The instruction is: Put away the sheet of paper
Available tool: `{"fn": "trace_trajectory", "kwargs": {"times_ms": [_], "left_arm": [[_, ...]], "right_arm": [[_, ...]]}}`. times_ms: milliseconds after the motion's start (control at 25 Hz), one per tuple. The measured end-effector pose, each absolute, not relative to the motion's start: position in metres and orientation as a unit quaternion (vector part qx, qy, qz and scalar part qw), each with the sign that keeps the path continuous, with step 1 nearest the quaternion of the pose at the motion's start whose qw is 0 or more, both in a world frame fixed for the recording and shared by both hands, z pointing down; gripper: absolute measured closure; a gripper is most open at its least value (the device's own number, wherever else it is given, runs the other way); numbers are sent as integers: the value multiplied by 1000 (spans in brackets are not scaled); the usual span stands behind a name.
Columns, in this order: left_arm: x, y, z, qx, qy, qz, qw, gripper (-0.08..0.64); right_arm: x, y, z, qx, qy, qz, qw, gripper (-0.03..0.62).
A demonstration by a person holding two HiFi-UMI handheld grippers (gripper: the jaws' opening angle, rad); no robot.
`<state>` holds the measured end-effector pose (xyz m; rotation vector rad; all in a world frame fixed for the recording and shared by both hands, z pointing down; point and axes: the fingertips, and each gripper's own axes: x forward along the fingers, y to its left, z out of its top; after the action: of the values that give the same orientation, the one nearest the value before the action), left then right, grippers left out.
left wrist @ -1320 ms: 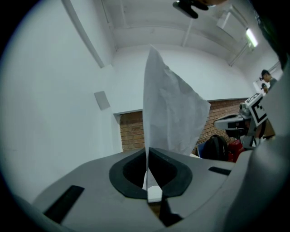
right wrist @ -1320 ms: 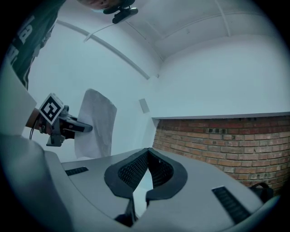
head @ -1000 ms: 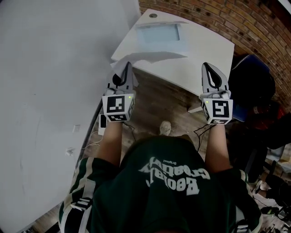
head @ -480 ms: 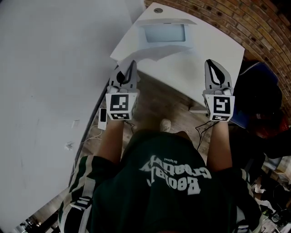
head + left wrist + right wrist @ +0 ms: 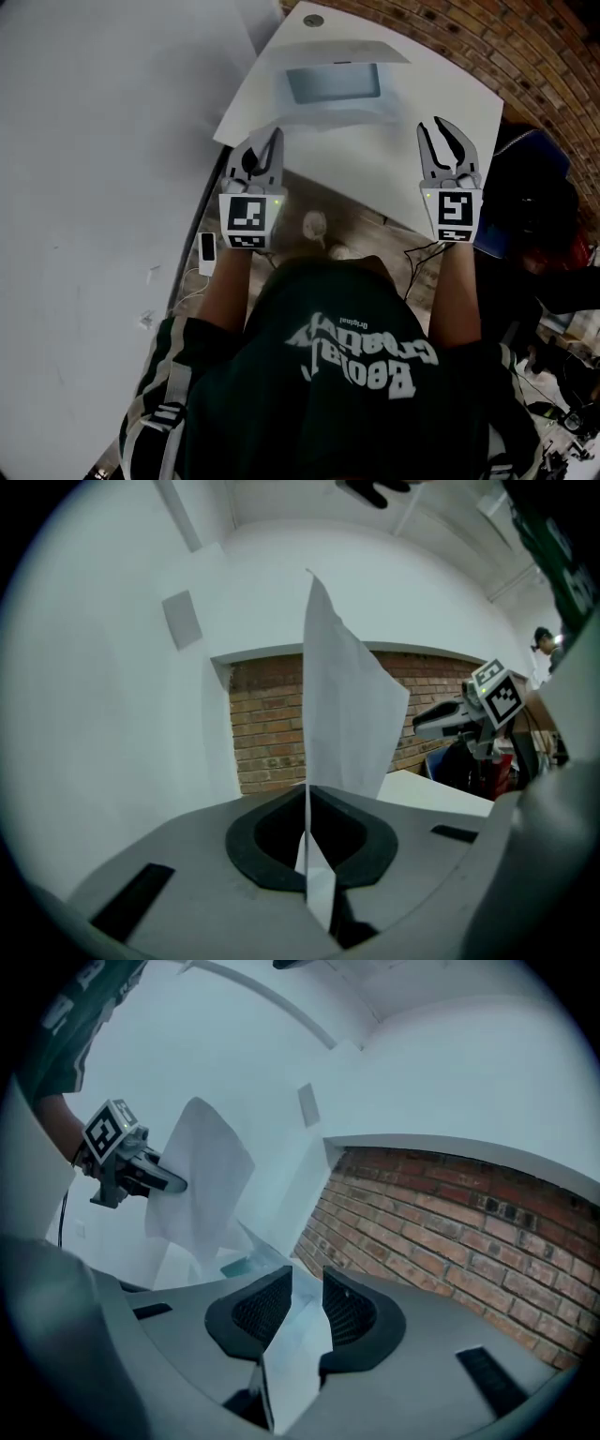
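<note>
The white sheet of paper (image 5: 342,724) stands on edge out of my left gripper (image 5: 307,855), which is shut on its corner. In the head view that left gripper (image 5: 265,142) hangs at the near edge of the white table (image 5: 450,94). My right gripper (image 5: 441,131) is over the table's right part and its jaws are opening. The sheet's other end (image 5: 295,1354) still lies in the gap between them, and the pads (image 5: 352,1312) do not press on it. From the right gripper view the sheet (image 5: 206,1185) sags toward the left gripper (image 5: 173,1183).
A clear plastic sleeve (image 5: 333,82) with a raised flap lies on the table's far part. A brick wall (image 5: 525,47) runs behind it. A dark blue chair (image 5: 525,187) stands at the right. A white wall (image 5: 94,141) is at the left, a small charger (image 5: 206,248) on the floor.
The right gripper's jaws have parted from shut to open. Both grippers have come closer to the table, which now fills more of the head view.
</note>
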<state>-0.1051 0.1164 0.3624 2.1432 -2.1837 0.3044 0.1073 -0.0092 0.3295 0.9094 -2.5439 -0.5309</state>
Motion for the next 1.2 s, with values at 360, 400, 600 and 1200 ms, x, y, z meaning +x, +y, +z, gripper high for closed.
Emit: {"fn": "trace_trajectory", "kwargs": {"times_ms": [360,400,600,1200], "left_arm": [[-125,76,382,725,-678,117,35,558],[-126,73,383,725,-678,117,36,560],[-127,60,384,719,-684,117,44,560],[-139,57,399,694,-704,140,60,560]], "right_arm": [[81,-71,353,309,-859,-283,294,465],[77,-77,357,296,-852,-299,310,461],[48,-113,379,223,-826,-367,365,447],[4,-163,435,75,-798,-414,432,594]]}}
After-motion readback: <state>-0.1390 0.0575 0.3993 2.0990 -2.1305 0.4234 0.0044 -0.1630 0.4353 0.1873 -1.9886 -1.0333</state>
